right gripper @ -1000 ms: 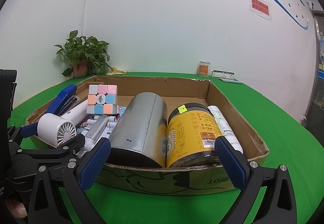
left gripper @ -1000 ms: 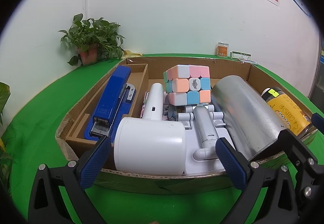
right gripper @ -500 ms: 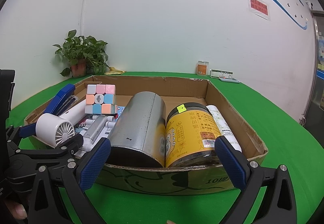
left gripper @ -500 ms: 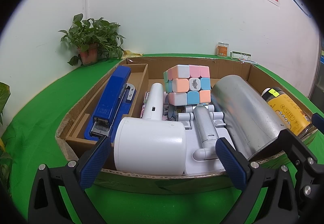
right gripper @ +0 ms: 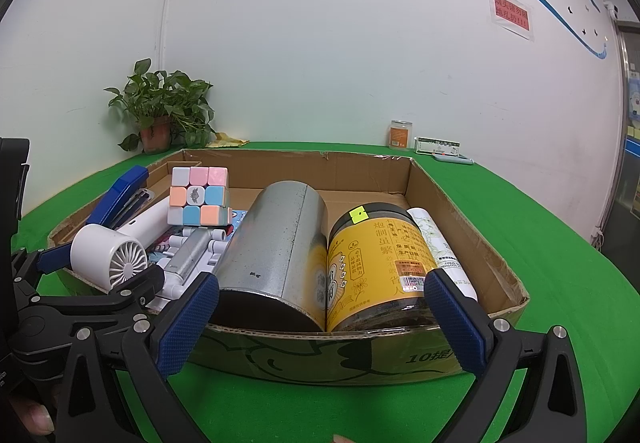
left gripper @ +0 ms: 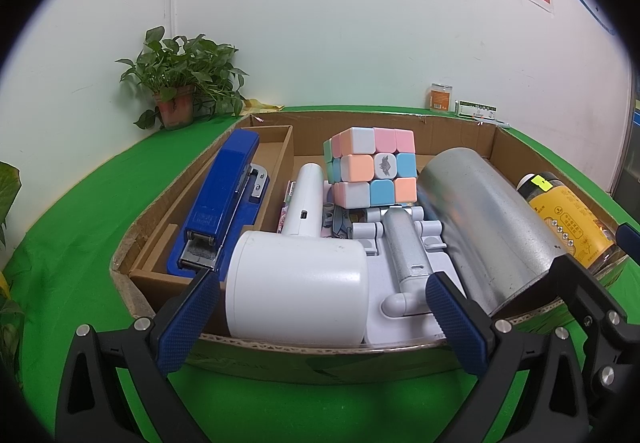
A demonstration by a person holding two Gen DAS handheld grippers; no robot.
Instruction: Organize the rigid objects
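A shallow cardboard box [left gripper: 320, 353] [right gripper: 320, 355] on the green table holds a blue stapler [left gripper: 222, 199], a white handheld fan [left gripper: 296, 283] [right gripper: 108, 257], a pastel puzzle cube [left gripper: 370, 167] [right gripper: 200, 195], a silver folding stand [left gripper: 404, 255], a metal can [left gripper: 484, 223] [right gripper: 276, 247], a yellow jar [right gripper: 376, 263] and a white tube [right gripper: 440, 247]. My left gripper [left gripper: 320, 323] is open and empty just before the box's near wall, facing the fan. My right gripper [right gripper: 320, 323] is open and empty before the can and jar.
A potted plant [left gripper: 180, 83] stands at the back left by the wall. A small orange jar [right gripper: 400, 134] and a flat box [right gripper: 438, 145] stand at the back right. Green table [right gripper: 560, 243] surrounds the box. The left gripper's body [right gripper: 80, 307] sits left of my right gripper.
Almost nothing has moved. The right wrist view has drifted slightly; both grippers stay open in front of the box.
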